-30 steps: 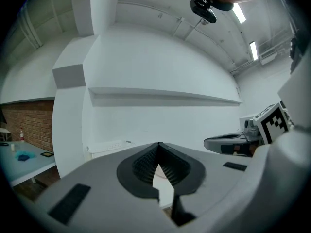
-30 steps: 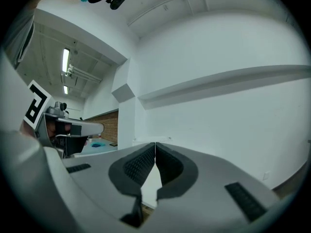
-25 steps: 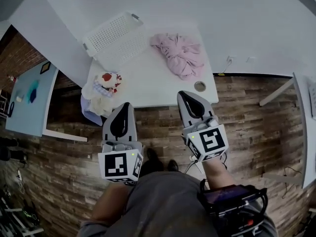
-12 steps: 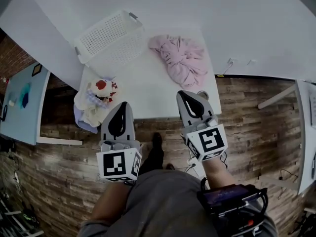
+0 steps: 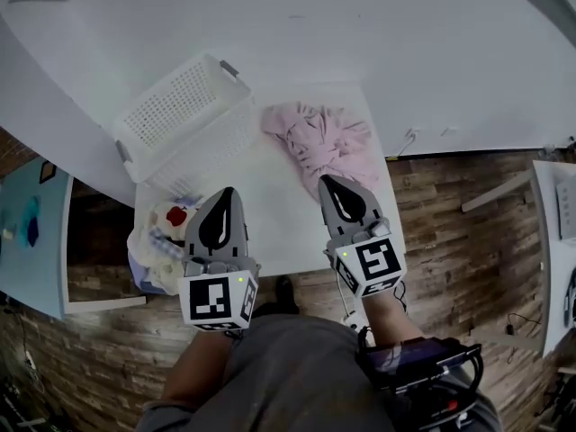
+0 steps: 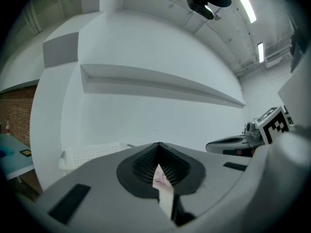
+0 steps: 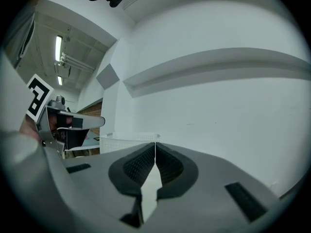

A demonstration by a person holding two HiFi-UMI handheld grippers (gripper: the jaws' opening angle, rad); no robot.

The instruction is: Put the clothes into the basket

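- Clothes first: the pink garment (image 5: 324, 142) lies crumpled at the upper right of the white table (image 5: 270, 201). Its long axis runs from upper left down to lower right in the head view.
- A second heap, the patterned pile (image 5: 166, 237), sits at the table's lower left corner and spills over the edge.
- The basket (image 5: 166, 106) stands empty at the upper left, just beside the pink garment's left end. Nothing is in it yet.
- The right gripper (image 5: 327, 181) has its jaws pressed together on nothing, tip right at the garment's lower edge. Whether it touches the cloth I can't tell.
- The left gripper (image 5: 229, 193) is also closed and empty. It sits between the two heaps, with the patterned pile just to its left.
- The key relation: the pink garment lies straight ahead of the right gripper, up-frame, so that hand looks the nearer one.
- My read is that the jaws must part before any grab.
- From garment to basket the way runs up-left over bare tabletop, with nothing in between.
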